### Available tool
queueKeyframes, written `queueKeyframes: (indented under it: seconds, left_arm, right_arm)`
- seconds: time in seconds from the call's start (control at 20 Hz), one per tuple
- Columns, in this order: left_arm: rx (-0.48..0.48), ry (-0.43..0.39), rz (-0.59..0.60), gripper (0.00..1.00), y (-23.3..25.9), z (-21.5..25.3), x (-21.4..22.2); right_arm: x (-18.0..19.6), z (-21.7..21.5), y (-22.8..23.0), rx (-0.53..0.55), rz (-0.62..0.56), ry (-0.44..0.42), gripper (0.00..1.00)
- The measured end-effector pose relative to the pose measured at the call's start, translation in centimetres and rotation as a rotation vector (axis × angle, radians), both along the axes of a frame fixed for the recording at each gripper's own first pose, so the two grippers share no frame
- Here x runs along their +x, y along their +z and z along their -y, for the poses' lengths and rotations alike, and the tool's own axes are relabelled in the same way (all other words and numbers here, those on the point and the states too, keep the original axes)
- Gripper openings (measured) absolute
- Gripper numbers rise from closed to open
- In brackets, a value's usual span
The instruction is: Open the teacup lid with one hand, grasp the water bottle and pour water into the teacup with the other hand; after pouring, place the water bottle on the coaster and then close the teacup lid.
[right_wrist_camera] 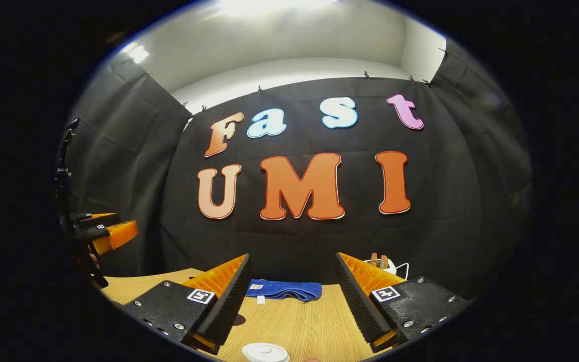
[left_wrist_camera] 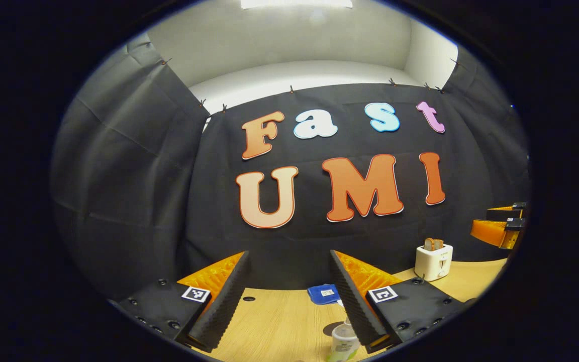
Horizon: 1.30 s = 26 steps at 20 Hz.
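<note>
In the left gripper view my left gripper (left_wrist_camera: pixel 288 259) stands open above the wooden table, nothing between its fingers. A clear water bottle (left_wrist_camera: pixel 344 343) with a pale label stands at the bottom edge, just inside the right finger and partly hidden by it. A dark round coaster (left_wrist_camera: pixel 330 329) lies right behind the bottle. In the right gripper view my right gripper (right_wrist_camera: pixel 292 260) is open too, held over the table. The round white teacup lid (right_wrist_camera: pixel 265 352) shows at the bottom edge between and below its fingers; the cup under it is cut off.
A folded blue cloth (left_wrist_camera: pixel 323 294) (right_wrist_camera: pixel 284 290) lies at the table's back by the black wall. A white toaster (left_wrist_camera: pixel 433 261) (right_wrist_camera: pixel 382 262) with bread stands at the back right. Each view shows the other gripper (left_wrist_camera: pixel 495 223) (right_wrist_camera: pixel 103 230) at its side edge.
</note>
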State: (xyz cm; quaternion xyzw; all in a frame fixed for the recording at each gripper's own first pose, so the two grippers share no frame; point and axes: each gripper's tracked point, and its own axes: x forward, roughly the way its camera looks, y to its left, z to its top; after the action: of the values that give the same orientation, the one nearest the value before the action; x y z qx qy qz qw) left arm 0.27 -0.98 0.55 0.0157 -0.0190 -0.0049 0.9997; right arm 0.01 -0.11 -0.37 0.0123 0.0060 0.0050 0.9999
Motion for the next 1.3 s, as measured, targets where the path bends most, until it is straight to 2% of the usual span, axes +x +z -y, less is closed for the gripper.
queueKeyframes:
  seconds: [0.15,0.35,0.8,1.05,1.3]
  left_arm:
    - [-0.024,0.003,-0.018,0.99,-0.8,0.0,0.0]
    - [-0.080,-0.050,-0.063,0.98,-2.6,1.1,-0.3]
    - [0.016,-0.104,-0.112,0.98,-6.7,3.9,-2.0]
    - [0.040,-0.168,-0.160,0.98,-9.5,5.8,-3.4]
    - [0.059,-0.172,-0.221,1.00,-12.2,5.6,-4.5]
  right_arm:
    - [0.2,0.2,-0.7,0.007,-0.018,-0.009,0.97]
    - [0.2,-0.4,-2.1,0.024,-0.041,0.015,0.97]
    - [-0.7,-1.8,-8.1,0.016,-0.162,0.062,0.97]
    - [-1.2,-2.9,-12.3,0.019,-0.256,0.116,0.95]
    - [-1.7,-3.8,-16.4,0.049,-0.363,0.146,0.94]
